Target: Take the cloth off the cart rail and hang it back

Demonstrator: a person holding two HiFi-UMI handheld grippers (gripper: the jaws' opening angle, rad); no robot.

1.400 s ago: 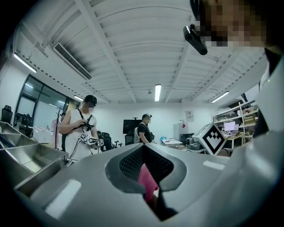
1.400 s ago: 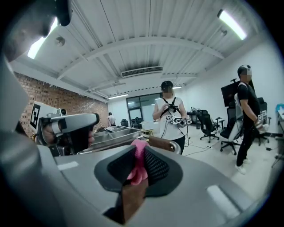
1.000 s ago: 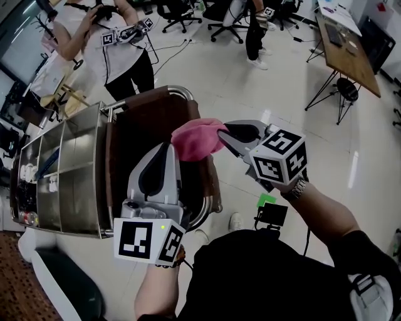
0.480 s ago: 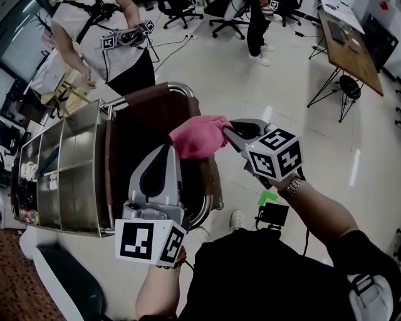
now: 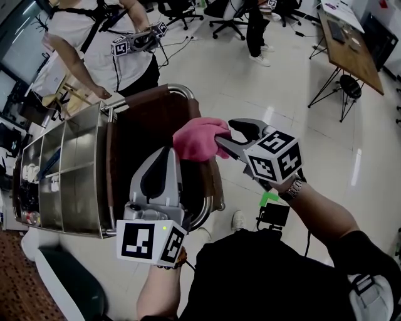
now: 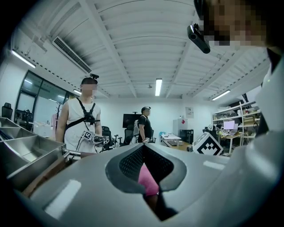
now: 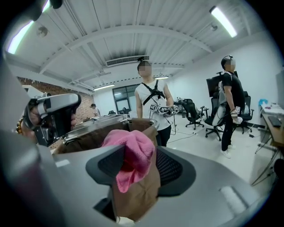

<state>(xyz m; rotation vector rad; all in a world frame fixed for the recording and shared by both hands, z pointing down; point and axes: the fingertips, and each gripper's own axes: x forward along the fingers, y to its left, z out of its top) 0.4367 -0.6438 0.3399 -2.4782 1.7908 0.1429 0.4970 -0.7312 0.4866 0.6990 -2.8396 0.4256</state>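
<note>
The pink cloth point(image 5: 199, 139) is bunched on the right edge of the cart's brown liner point(image 5: 141, 131), by the chrome rail point(image 5: 212, 202). My right gripper point(image 5: 224, 133) stands open around its right end; the jaws have just been opening and the cloth still lies between them. In the right gripper view the cloth point(image 7: 131, 155) drapes over the liner's edge between the fingers, with my right gripper point(image 7: 138, 155) spread wide. My left gripper point(image 5: 169, 150) hovers over the liner, shut and holding nothing. In the left gripper view my left gripper point(image 6: 142, 148) shows tips together, the cloth point(image 6: 148, 181) beyond.
The steel cart point(image 5: 75, 157) has compartments on its left side. Another person point(image 5: 106, 44) with grippers stands at the cart's far end. Office chairs point(image 5: 182, 12) and a wooden table point(image 5: 348, 44) stand further off. A small black device point(image 5: 270, 214) lies on the floor.
My right gripper's jaws have opened off the pink cloth, which has sunk slightly onto the liner's edge. The left gripper has stayed put. The person beyond the cart has shifted.
</note>
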